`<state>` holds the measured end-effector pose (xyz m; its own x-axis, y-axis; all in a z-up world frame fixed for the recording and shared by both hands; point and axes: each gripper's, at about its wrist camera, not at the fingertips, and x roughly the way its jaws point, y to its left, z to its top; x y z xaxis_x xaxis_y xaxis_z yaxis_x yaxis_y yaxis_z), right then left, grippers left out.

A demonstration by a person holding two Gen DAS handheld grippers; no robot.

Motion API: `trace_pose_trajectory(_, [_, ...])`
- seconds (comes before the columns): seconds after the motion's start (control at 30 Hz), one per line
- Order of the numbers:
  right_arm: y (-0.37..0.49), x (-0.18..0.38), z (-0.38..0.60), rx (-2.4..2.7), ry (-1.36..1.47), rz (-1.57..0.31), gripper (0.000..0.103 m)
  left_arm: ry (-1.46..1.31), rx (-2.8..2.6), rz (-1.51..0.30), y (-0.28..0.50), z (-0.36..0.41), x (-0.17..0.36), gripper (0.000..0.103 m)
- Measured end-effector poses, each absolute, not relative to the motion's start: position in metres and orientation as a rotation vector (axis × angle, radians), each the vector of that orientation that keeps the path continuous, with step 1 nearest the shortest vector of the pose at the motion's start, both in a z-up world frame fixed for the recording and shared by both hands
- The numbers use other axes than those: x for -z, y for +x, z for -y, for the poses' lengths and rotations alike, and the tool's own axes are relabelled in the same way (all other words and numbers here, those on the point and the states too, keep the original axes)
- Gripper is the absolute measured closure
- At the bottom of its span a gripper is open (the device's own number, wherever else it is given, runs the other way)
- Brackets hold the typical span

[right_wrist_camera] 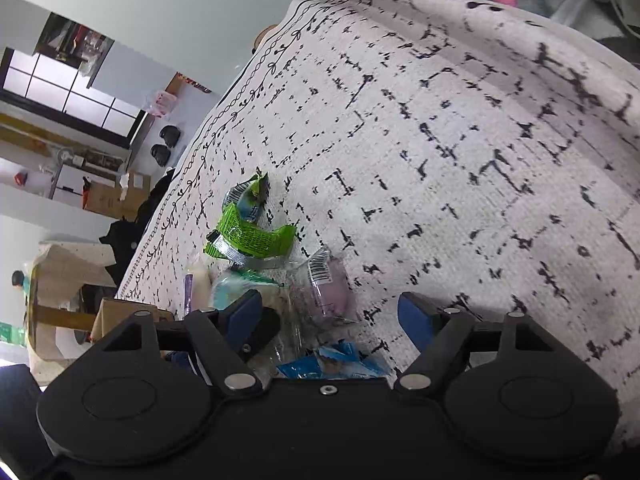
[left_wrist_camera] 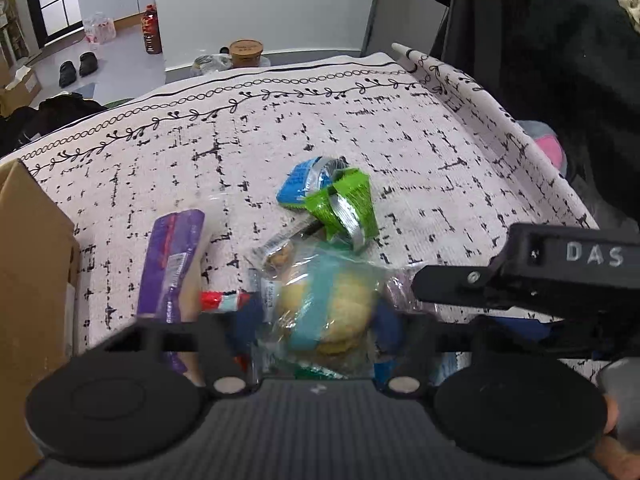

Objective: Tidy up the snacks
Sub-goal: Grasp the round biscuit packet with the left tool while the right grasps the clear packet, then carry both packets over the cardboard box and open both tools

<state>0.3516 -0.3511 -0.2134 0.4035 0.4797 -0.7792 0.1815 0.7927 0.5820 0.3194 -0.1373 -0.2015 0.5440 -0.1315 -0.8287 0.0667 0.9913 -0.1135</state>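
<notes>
The left gripper [left_wrist_camera: 318, 326] is closed on a clear cookie packet [left_wrist_camera: 336, 312] (yellow rounds inside) above the patterned cloth [left_wrist_camera: 280, 132]. The right gripper [right_wrist_camera: 330, 318] stands wide apart over the snack pile, beside a green wrapper [right_wrist_camera: 252, 236].

Right gripper [right_wrist_camera: 334, 314] is open, blue fingers [right_wrist_camera: 414, 318] wide apart, low over the table [right_wrist_camera: 460, 140] w/ white cloth, black marks. Between the fingers: a clear pack w/ pale purple snack [right_wrist_camera: 334, 290] and a blue wrapper [right_wrist_camera: 340, 364] close to the camera. Further away lies a green wrapper [right_wrist_camera: 252, 236], w/ a blue-green wrapper [right_wrist_camera: 250, 194] behind it. Cardboard box [right_wrist_camera: 120, 314] at the left edge.
</notes>
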Motion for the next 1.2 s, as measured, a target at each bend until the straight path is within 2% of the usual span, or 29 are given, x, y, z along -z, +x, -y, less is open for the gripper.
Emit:
trace_pose_trajectory(0.47, [0.361,0.214,0.331,-0.215,0.542,-1.140,0.038,-0.176,0.040,-0.970,0.317,0.108,0.184,0.056])
trace_pose_trajectory(0.57, [0.361,0.215,0.329,-0.207,0.496,-1.138,0.044,-0.195,0.022,-0.961,0.314,0.100,0.178,0.056])
trace_pose_trajectory(0.7, [0.363,0.215,0.324,-0.197,0.436,-1.132,0.068,-0.228,0.005,-0.962,0.310,0.091,0.171,0.056])
trace_pose_trajectory(0.8, [0.361,0.213,0.328,-0.196,0.462,-1.127,0.074,-0.234,0.003,-0.939,0.304,0.085,0.163,0.056])
trace_pose_trajectory(1.2, [0.334,0.183,0.343,-0.128,0.476,-1.067,0.076,-0.286,0.006,-0.895,0.281,0.069,0.138,0.056])
